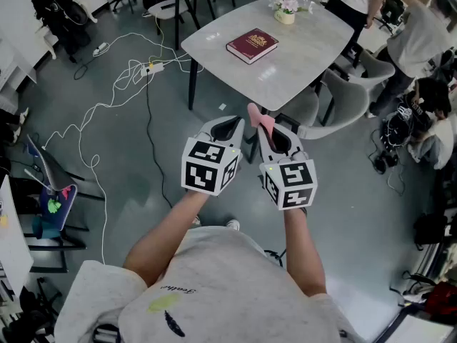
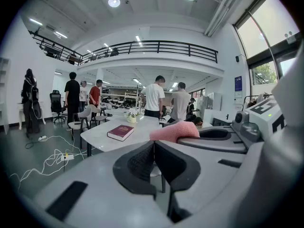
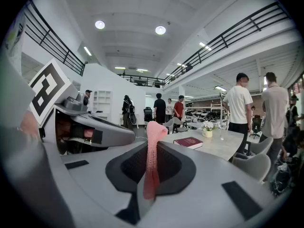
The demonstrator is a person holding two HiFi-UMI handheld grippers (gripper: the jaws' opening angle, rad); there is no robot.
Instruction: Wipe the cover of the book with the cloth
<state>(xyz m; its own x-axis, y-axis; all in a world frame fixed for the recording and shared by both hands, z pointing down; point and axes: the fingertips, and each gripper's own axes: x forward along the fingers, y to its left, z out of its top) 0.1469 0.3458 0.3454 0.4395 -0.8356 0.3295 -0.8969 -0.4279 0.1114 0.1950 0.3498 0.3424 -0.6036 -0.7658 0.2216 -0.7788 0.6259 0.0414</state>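
Pink cloth (image 3: 153,133): pinched between the right gripper's jaws; a narrow strip runs up between the pads, its rounded end pokes out past the jaw tips, and a short tail hangs down behind them.
Right gripper (image 3: 151,167): jaws closed on the cloth, touching only the cloth. In the head view it (image 1: 267,133) is held in the air over the floor, short of the table, with the cloth (image 1: 255,114) sticking out toward the table.
Left gripper (image 2: 154,150): jaws pressed together, nothing between them, touching nothing. In the head view it (image 1: 233,128) sits just beside the right gripper, tips angled toward each other, not clearly touching.
Left gripper view extras: right gripper (image 2: 216,136) shows alongside at right, with the cloth (image 2: 175,130) tip ahead of it.
Book (image 1: 252,45): dark red hardcover, flat on the table, cover up with gold print. Well apart from both grippers, beyond them.
Book pointing: set askew to the table edges, one corner aimed back at the person. Long axis looks to run lower-left to upper-right in the head view, but I can't be sure. Also seen in the left gripper view (image 2: 120,132) and the right gripper view (image 3: 188,142).
Table (image 1: 307,63): pale grey top with rounded corners, book on its left part.
Flower pot (image 1: 285,11): small, at the far edge of the table, near the book but apart from it.
White cables (image 1: 121,84): loose on the grey floor, left of the table.
People: several standing beyond the table in both gripper views.
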